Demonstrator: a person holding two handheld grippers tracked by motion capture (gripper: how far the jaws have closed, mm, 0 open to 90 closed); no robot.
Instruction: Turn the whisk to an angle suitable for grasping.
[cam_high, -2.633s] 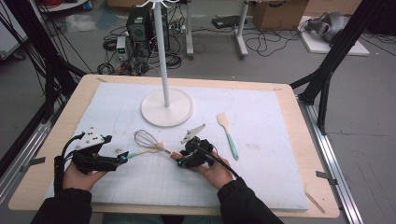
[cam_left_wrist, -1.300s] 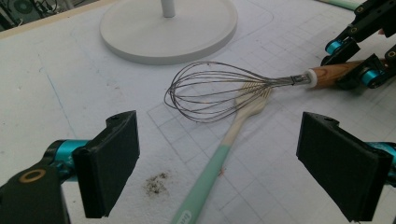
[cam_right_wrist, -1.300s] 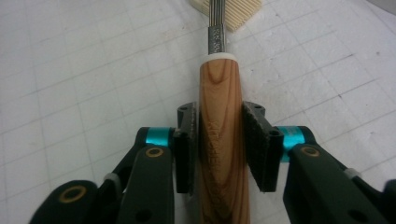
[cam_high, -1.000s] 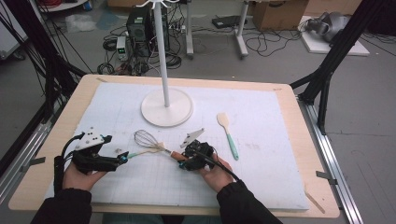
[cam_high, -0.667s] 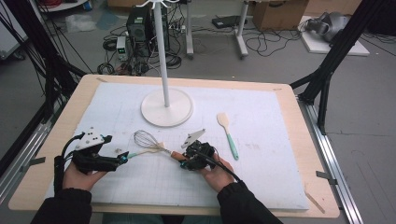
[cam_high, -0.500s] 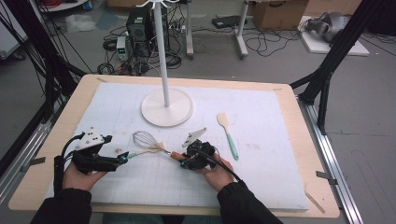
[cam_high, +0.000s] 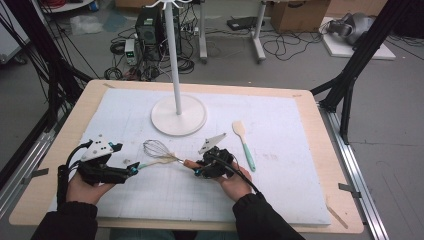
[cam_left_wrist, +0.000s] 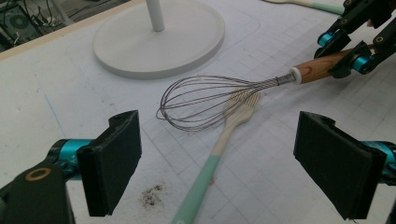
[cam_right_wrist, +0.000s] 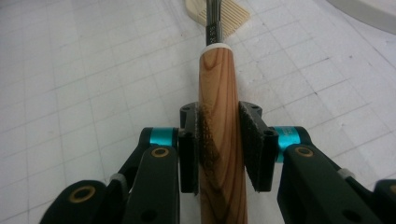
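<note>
The right gripper (cam_right_wrist: 219, 149) clamps the whisk (cam_left_wrist: 219, 100) by its wooden handle, wires lying across a slotted spatula (cam_left_wrist: 224, 140) mid-mat. The left gripper (cam_left_wrist: 219, 168) gapes wide beside them.

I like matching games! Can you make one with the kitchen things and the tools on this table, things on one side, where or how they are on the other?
Things:
1. whisk
2. slotted fork
3. spatula
4. left tool

States:
A. open, holding nothing
B. alone, right of the stand base
C. wooden handle clamped in the right tool
D. head under the wire loops

Pairs: 1-C, 2-D, 3-B, 4-A
</note>
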